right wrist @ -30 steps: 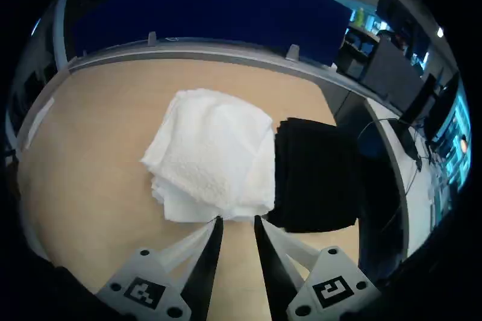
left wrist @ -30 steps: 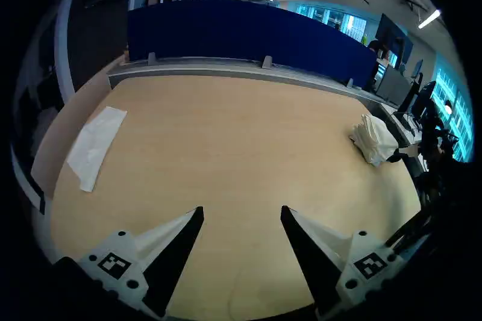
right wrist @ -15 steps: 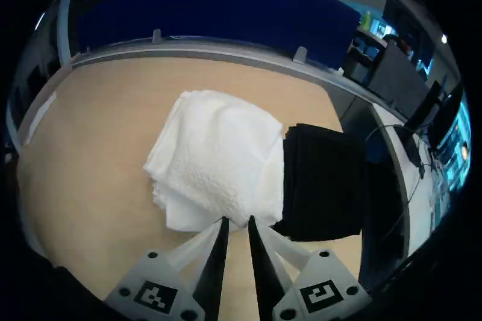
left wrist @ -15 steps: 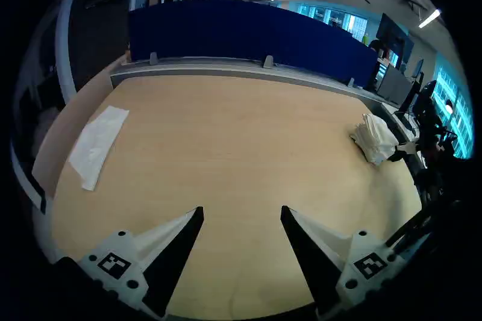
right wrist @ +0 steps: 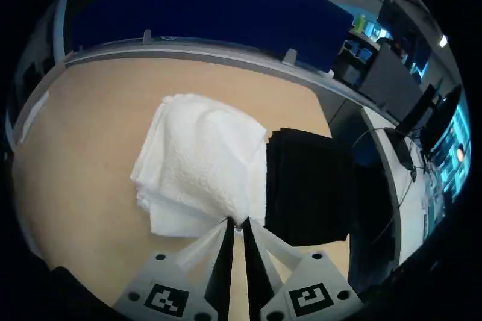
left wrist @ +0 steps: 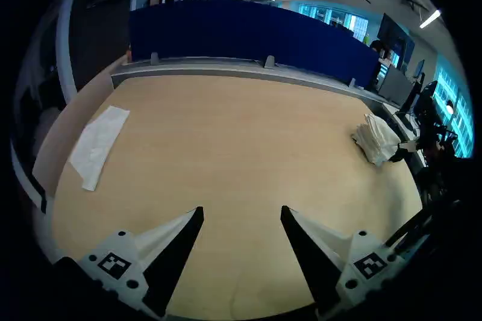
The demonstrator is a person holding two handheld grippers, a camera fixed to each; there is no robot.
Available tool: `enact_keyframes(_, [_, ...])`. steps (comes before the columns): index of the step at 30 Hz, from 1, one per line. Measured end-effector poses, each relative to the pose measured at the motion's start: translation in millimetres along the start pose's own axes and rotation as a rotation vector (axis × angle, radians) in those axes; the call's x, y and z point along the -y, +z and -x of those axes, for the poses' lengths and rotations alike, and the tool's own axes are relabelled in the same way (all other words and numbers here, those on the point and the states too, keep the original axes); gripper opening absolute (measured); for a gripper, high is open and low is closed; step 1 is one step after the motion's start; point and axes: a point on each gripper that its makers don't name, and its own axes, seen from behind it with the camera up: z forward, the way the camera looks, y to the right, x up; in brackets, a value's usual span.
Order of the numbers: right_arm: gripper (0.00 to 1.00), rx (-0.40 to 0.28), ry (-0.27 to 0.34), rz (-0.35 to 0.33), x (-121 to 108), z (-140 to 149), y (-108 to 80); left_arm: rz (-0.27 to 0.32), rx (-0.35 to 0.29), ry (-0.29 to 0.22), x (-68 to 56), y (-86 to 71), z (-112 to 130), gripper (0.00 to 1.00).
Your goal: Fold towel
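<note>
Right gripper view: right gripper (right wrist: 237, 223) is pinching the fluffy white folded towel's (right wrist: 199, 152) near corner; left gripper (left wrist: 241, 208) hangs spread over the light wooden table (left wrist: 241, 128).

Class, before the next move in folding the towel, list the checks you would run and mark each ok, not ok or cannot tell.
1. Right gripper pinching the white towel's near corner: ok.
2. Only one layer pinched: cannot tell.
3. Left gripper open and free to help: ok.
4. Bare table ahead for spreading: ok.
5. Black stack apart from the towel: not ok, edges meet.
</note>
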Motion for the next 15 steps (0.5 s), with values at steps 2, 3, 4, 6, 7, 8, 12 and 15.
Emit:
enact_keyframes(2, [0.11,0.017,0.004,0.006,-1.8,5.7,2.0,0.000,0.000,-0.001,-0.1,0.8,0.2,0.95])
enact_keyframes(3, [0.11,0.026,0.004,0.007,-1.9,8.7,3.5,0.000,0.001,-0.001,-0.4,1.0,0.2,0.95])
enact_keyframes(4, [0.11,0.036,0.002,0.006,-1.3,11.9,5.5,0.001,0.001,0.000,-0.8,1.1,0.2,0.95])
enact_keyframes(6, [0.11,0.049,-0.003,0.006,0.0,16.8,8.7,0.002,0.001,0.002,-1.6,1.3,0.1,0.95])
enact_keyframes(7, [0.11,0.045,-0.007,0.008,0.4,16.4,9.0,0.002,0.001,0.004,-1.9,1.1,-0.2,0.95])
enact_keyframes(8, [0.11,0.042,-0.011,0.010,0.9,16.0,9.3,0.002,0.001,0.005,-2.2,1.0,-0.5,0.95])
enact_keyframes(12, [0.21,0.028,-0.020,0.021,-1.0,13.1,7.5,0.003,0.002,0.006,-2.5,1.4,-2.0,0.95])
enact_keyframes(15, [0.41,0.019,-0.026,0.038,-5.7,12.8,4.1,0.003,0.001,0.003,-2.4,1.7,-3.1,0.95])
